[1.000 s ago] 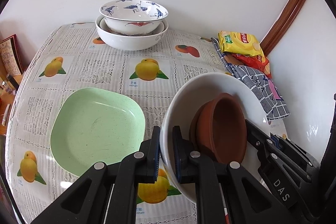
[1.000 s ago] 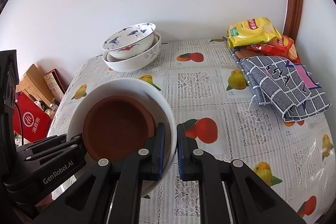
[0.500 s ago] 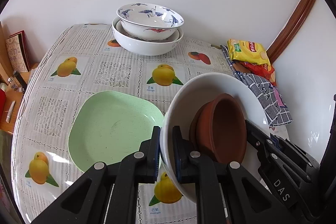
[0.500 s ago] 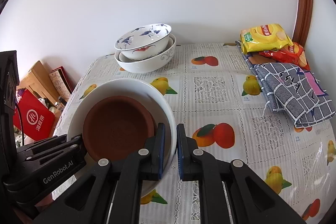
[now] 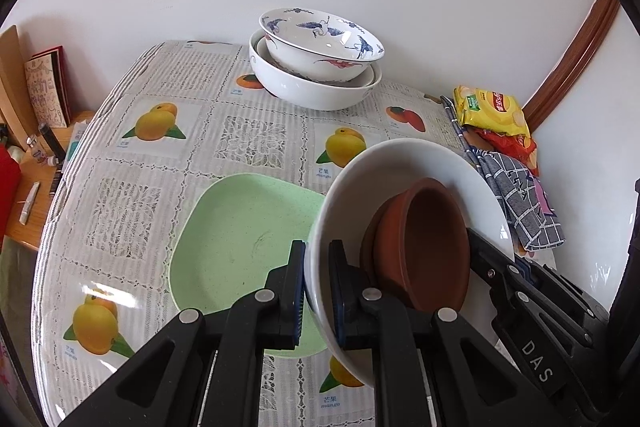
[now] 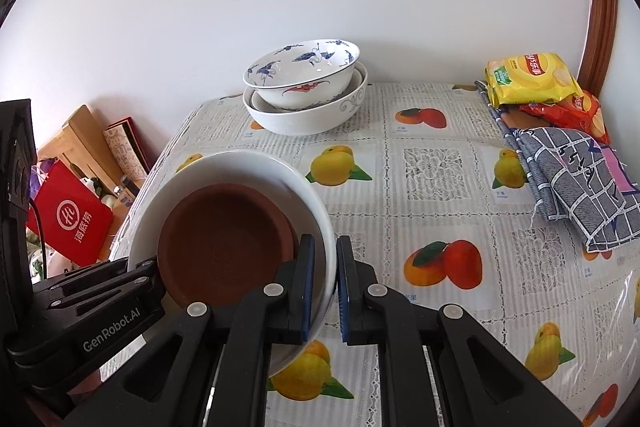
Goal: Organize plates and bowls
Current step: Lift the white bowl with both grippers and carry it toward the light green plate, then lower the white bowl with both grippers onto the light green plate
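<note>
- We read "DAS" in white letters on the black body of the right gripper (image 5: 538, 311), seen from the left wrist.
- We read "GenRobot.AI" on the black body of the left gripper (image 6: 112, 311), seen from the right wrist.
- The tablecloth (image 5: 256, 143) carries small captions under its fruit pictures; we make out "mango" beneath Chinese characters under the mangoes.
- The red bag (image 6: 70, 215) bears a white round logo and white Chinese characters.
- The yellow chip packet (image 6: 530, 77) shows red-backed Chinese lettering, too small for us to read surely.
</note>
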`<state>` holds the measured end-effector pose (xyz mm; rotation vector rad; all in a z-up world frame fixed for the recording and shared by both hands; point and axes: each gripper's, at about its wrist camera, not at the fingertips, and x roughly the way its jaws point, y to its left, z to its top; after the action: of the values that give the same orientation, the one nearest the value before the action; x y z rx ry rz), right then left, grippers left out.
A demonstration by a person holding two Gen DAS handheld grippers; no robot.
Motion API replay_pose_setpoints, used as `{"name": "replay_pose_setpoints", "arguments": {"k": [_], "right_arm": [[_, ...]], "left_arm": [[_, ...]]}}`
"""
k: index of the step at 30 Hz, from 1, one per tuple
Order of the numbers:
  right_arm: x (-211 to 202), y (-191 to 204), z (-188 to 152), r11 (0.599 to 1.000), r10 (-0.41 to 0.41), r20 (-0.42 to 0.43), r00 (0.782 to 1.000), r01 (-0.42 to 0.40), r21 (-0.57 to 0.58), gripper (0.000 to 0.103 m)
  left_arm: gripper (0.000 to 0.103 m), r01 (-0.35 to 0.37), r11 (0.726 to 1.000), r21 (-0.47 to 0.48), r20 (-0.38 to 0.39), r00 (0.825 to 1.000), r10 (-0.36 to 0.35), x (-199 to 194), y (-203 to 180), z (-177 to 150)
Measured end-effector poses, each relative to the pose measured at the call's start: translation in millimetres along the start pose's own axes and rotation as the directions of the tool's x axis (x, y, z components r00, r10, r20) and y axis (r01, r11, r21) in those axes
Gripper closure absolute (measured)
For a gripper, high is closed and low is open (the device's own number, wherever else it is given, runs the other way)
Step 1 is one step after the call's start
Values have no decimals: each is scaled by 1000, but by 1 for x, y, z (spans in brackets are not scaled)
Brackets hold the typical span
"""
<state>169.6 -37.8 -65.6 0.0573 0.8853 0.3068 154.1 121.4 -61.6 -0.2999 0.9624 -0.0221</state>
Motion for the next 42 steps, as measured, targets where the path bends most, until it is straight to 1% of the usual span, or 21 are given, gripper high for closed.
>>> {"name": "replay_pose_setpoints", "arguments": {"k": [16, 27, 32, 42], "right_arm": [[16, 23, 4, 999, 16, -13, 1000, -16, -29, 92], [44, 33, 1, 998, 41, -61, 997, -43, -34, 92], [61, 38, -4, 998, 53, -91, 994, -57, -33, 93], [90, 42, -11, 996, 77, -141, 987, -83, -37, 92]], "left_arm": [[91, -15, 999, -31, 5, 1000, 15, 1, 25, 3], [91, -42, 997, -60, -27, 999, 40, 19, 47, 3], [91, -68, 996, -59, -38, 997, 66, 27, 54, 1], [91, -84, 994, -76, -68, 995, 79, 47, 72, 2]]}}
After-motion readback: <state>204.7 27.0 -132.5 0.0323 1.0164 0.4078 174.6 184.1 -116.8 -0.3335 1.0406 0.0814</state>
